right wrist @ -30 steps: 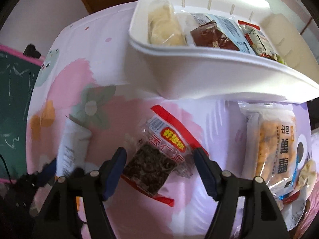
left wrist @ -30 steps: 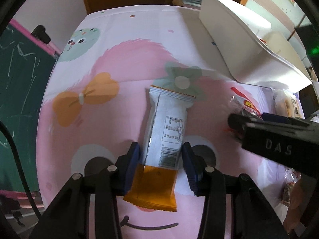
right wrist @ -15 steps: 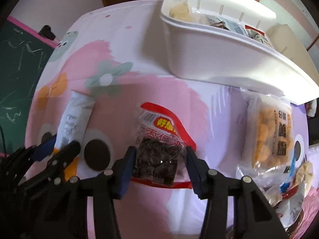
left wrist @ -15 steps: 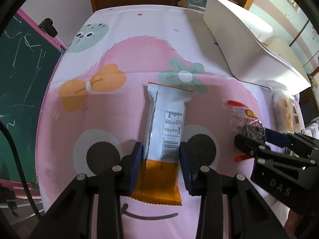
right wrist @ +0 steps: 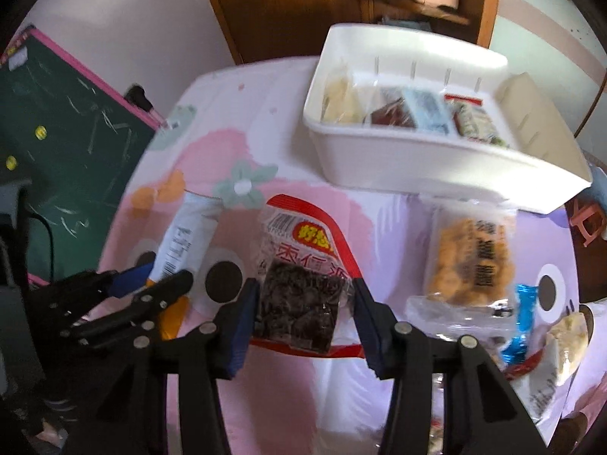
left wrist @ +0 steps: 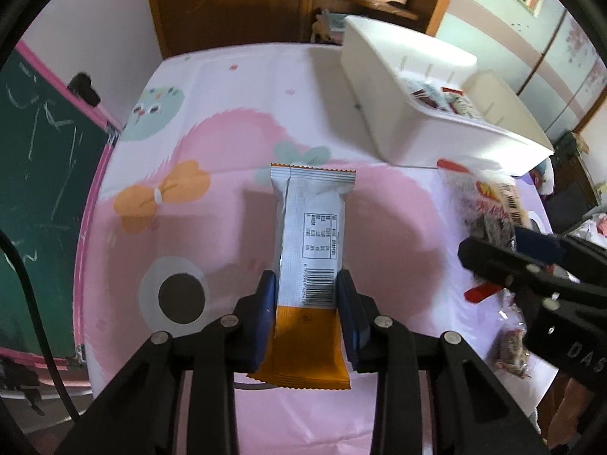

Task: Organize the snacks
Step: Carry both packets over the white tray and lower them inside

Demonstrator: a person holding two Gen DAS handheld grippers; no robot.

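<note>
My left gripper (left wrist: 307, 292) is shut on a white-and-orange snack bar (left wrist: 311, 227), its blue pads pressing the bar's sides near the barcode. The bar hangs above the pink cartoon tablecloth (left wrist: 212, 144). My right gripper (right wrist: 303, 303) is shut on a clear, red-edged packet of dark snack (right wrist: 299, 265), also raised off the cloth. In the left wrist view the right gripper (left wrist: 504, 250) is at the right edge with its packet (left wrist: 489, 204). In the right wrist view the left gripper (right wrist: 151, 280) and its bar (right wrist: 186, 239) are at the lower left. A white bin (right wrist: 417, 148) stands at the far right.
The bin (left wrist: 417, 113) holds several wrapped snacks. A yellow snack packet (right wrist: 470, 261), a blue wrapper (right wrist: 523, 318) and other packets lie on the cloth to the right. A green chalkboard (left wrist: 38, 189) borders the table's left side. A wooden door is behind.
Both grippers closed on their packets, then rose and carried them off the cloth. The table and bin now look farther away in both views.
</note>
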